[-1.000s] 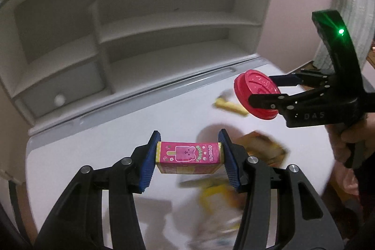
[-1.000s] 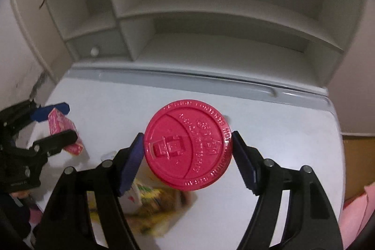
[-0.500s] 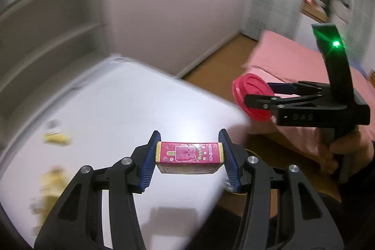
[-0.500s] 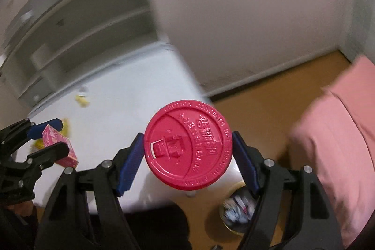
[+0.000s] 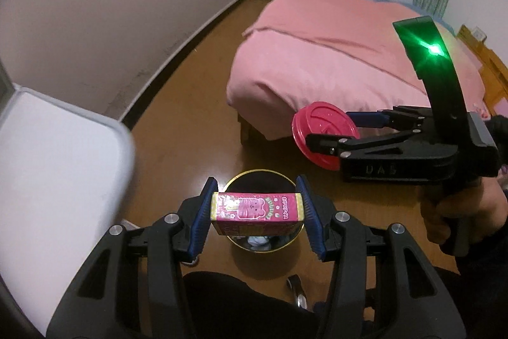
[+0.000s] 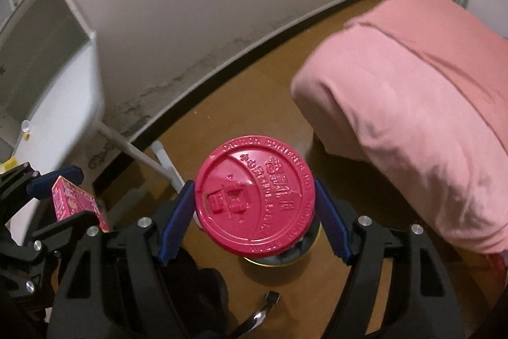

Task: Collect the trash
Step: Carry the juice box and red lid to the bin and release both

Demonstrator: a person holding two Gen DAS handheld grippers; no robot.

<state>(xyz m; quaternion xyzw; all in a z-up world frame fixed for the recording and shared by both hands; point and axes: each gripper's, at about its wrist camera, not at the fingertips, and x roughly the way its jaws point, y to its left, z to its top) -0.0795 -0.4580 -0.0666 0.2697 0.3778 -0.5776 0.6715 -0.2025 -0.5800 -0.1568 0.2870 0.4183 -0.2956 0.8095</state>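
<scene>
- Left wrist view: the left gripper [image 5: 256, 213] is clamped on a pink candy box [image 5: 256, 213], its blue pads pressing the two short ends so the box lies crosswise between them.
- Directly beneath the box, down on the brown wooden floor [image 5: 190, 129], stands a round bin [image 5: 263, 177] with a gold rim; crumpled scraps show inside it.
- To the right, the right gripper [image 5: 330, 134], held in a person's hand [image 5: 457, 212], grips a red plastic lid [image 5: 325, 135] by its edges. The lid hangs in the air above the floor, to the upper right of the bin, in front of a bed with a pink cover [image 5: 333, 53].
- A white tabletop corner [image 5: 57, 167] fills the left side.
- Right wrist view: the right gripper [image 6: 255, 207] squeezes the red plastic lid [image 6: 254, 196] between its blue pads, embossed top face toward the camera.
- The bin's gold rim [image 6: 314, 239] peeks out just under the lid.
- At the left edge, the left gripper [image 6: 60, 196] carries the pink candy box [image 6: 74, 202], beside the white tabletop [image 6: 63, 104].
- The pink-covered bed [image 6: 412, 104] lies to the right.
</scene>
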